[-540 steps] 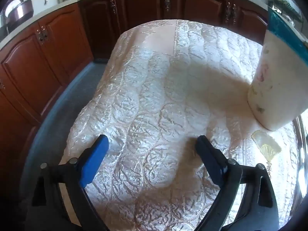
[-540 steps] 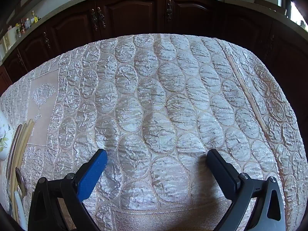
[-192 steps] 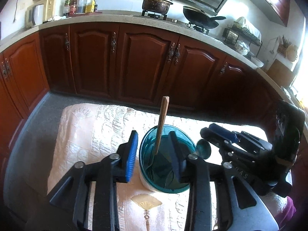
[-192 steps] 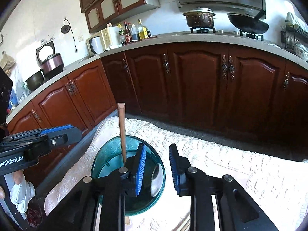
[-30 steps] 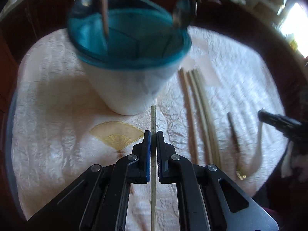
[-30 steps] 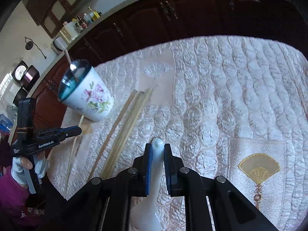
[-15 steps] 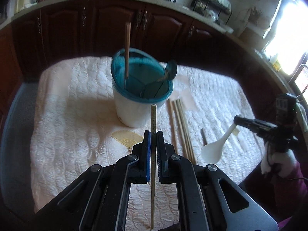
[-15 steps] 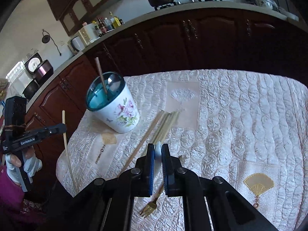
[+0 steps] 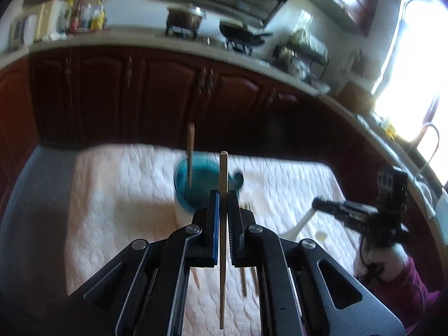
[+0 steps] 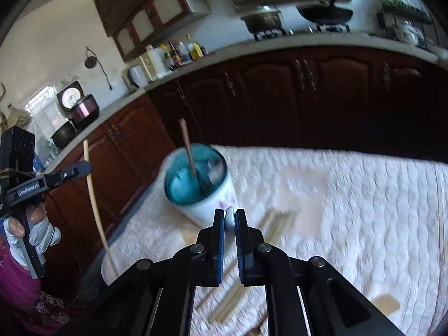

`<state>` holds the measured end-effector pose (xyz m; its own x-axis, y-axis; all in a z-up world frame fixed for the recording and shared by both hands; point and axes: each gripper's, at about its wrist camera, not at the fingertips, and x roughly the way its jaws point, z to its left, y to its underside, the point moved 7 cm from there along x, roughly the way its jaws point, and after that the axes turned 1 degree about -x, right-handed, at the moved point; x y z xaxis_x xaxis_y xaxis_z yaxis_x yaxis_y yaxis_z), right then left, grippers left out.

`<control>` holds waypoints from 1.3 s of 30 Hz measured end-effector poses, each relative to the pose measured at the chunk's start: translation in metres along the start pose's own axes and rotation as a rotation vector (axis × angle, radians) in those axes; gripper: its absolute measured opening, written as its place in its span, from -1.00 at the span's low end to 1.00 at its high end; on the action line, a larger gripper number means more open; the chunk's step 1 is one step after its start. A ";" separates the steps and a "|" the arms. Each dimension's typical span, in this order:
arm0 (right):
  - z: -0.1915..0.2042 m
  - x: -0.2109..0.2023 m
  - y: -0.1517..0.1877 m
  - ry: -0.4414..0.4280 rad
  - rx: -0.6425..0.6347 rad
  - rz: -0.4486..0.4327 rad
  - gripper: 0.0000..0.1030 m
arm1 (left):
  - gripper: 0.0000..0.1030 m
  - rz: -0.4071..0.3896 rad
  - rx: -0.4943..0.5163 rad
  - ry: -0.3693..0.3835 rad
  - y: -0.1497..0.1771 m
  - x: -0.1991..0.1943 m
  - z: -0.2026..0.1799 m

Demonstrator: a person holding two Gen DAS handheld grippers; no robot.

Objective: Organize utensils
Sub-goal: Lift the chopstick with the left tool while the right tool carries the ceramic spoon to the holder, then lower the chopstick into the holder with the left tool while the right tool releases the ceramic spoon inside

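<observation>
Left wrist view: left gripper (image 9: 223, 196) pinched tight on a single chopstick (image 9: 223, 173), which stands nearly upright through the jaws, top end above them, lower end hanging below. Holder cup (image 9: 193, 193), white with a blue-green inside, sits on the quilted table cover (image 9: 112, 196) just beyond the fingertips. Picture is blurred.

Right wrist view: right gripper (image 10: 229, 218) closed narrow on the handle of a white spoon (image 10: 230, 215); only the handle tip shows between the pads. In the left view the spoon's pale body hangs below that gripper, off to the right.

Done so far, by the look of it: one wooden stick (image 10: 188, 151) already leans in the cup, and a dark spoon-like piece rests against its rim.

Left to do: chopstick and white spoon are both in the air, neither in the cup yet. Several more chopsticks (image 10: 275, 226) lie loose on the cover beside the cup. Something small lies at the bottom edge of the right view; too blurred to name. Roughly a third through, I judge.
</observation>
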<state>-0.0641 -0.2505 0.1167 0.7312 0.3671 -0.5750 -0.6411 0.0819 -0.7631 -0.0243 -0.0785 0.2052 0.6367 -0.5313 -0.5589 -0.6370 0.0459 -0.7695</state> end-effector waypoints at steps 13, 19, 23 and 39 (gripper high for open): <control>0.048 0.035 -0.107 0.076 -0.165 -0.121 -0.87 | -0.92 -0.220 -0.018 -0.135 -0.094 0.036 0.008; 0.047 0.082 -0.121 0.108 -0.222 -0.077 -0.87 | -0.92 -0.259 -0.021 -0.192 -0.105 0.069 0.021; 0.043 0.112 -0.114 0.107 -0.249 -0.015 -0.87 | -0.92 -0.216 -0.042 -0.199 -0.096 0.098 0.030; 0.025 0.166 -0.085 -0.003 -0.165 0.142 -0.85 | -0.92 -0.075 -0.025 -0.240 -0.036 0.144 0.041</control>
<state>0.1061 -0.1738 0.0938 0.6357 0.3670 -0.6791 -0.6902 -0.1238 -0.7129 0.1082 -0.1219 0.1402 0.7654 -0.3161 -0.5605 -0.5932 -0.0089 -0.8050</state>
